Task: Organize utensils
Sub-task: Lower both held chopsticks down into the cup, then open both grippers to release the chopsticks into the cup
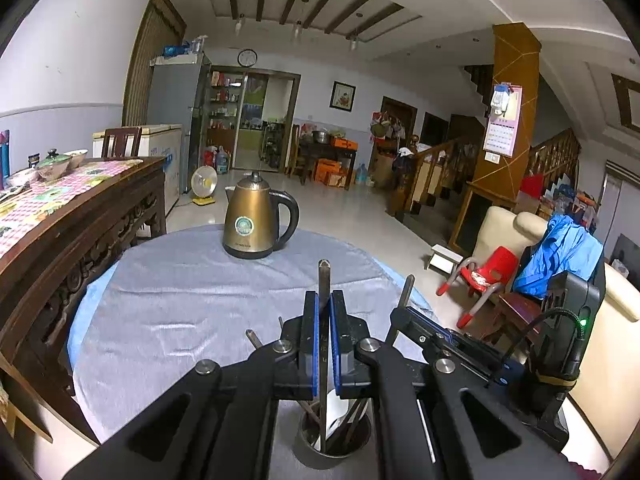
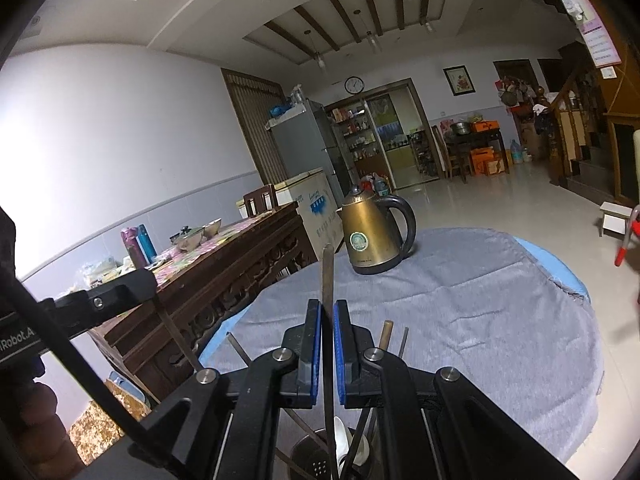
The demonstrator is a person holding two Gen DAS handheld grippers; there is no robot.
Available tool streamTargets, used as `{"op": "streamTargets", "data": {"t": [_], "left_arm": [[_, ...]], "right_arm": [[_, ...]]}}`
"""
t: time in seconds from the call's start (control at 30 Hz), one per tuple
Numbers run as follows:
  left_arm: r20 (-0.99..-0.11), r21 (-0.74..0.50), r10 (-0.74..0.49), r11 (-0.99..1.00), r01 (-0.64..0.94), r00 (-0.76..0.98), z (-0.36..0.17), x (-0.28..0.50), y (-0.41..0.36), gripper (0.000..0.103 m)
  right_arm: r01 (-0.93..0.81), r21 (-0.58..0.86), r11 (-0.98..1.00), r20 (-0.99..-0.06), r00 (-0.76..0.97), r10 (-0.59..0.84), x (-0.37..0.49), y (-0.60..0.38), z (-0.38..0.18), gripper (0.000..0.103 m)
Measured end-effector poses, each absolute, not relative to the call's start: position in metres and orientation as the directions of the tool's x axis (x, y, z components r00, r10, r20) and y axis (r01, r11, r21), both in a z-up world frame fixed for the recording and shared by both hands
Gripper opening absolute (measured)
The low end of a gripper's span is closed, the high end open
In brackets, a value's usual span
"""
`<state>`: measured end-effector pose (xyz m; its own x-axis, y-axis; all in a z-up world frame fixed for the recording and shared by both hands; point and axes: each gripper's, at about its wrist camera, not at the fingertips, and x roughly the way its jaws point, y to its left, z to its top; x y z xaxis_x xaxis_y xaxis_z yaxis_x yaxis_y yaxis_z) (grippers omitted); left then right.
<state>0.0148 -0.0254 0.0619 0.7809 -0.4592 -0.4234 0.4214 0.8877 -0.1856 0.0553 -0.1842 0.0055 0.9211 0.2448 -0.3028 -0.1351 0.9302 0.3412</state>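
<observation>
We see a dark cylindrical metal utensil holder [image 1: 332,446] at the near edge of the round counter [image 1: 180,300], which is draped in grey cloth. The holder carries a white spoon [image 1: 334,412], dark chopstick-like sticks and several metal handles. Our left claw [image 1: 324,340] is pressed onto a flat metal utensil handle [image 1: 324,280] that stands upright, its lower end down inside the holder. Our right claw [image 2: 327,350] pinches a second flat metal handle [image 2: 328,276], likewise upright over the same holder [image 2: 320,460]. The two claws sit just beside each other. A bronze electric kettle [image 1: 256,220] with a round green label — text unreadable — stands at the far edge. Partial lettering "Robot.A" shows on the left claw's body in the right view. The cloth between holder and kettle lies bare.
</observation>
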Motion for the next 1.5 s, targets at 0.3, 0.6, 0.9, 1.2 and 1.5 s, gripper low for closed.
{"op": "streamTargets", "data": {"t": [0.3,0.6,0.9,1.2,1.5], "left_arm": [[-0.447,-0.191,-0.457,0.889,0.417,0.769,0.059,0.015,-0.024,0.005],[-0.471,-0.209,-0.458,0.888,0.409,0.754,0.052,0.017,-0.02,0.005],[-0.484,-0.224,-0.463,0.886,0.407,0.742,0.048,0.02,-0.017,0.005],[-0.495,-0.228,-0.456,0.889,0.397,0.739,0.043,0.025,-0.013,0.005],[-0.518,-0.174,-0.403,0.914,0.368,0.755,0.038,0.026,-0.015,0.006]], "right_arm": [[-0.136,0.335,0.932,-0.326,0.911,0.251,0.056,-0.181,0.001,0.007],[-0.147,0.381,0.913,-0.359,0.887,0.292,0.057,-0.19,-0.013,0.007],[-0.14,0.398,0.907,-0.383,0.873,0.303,0.059,-0.195,-0.022,0.007],[-0.143,0.385,0.912,-0.394,0.868,0.303,0.059,-0.192,-0.024,0.007],[-0.155,0.364,0.918,-0.405,0.862,0.306,0.054,-0.186,-0.026,0.007]]}}
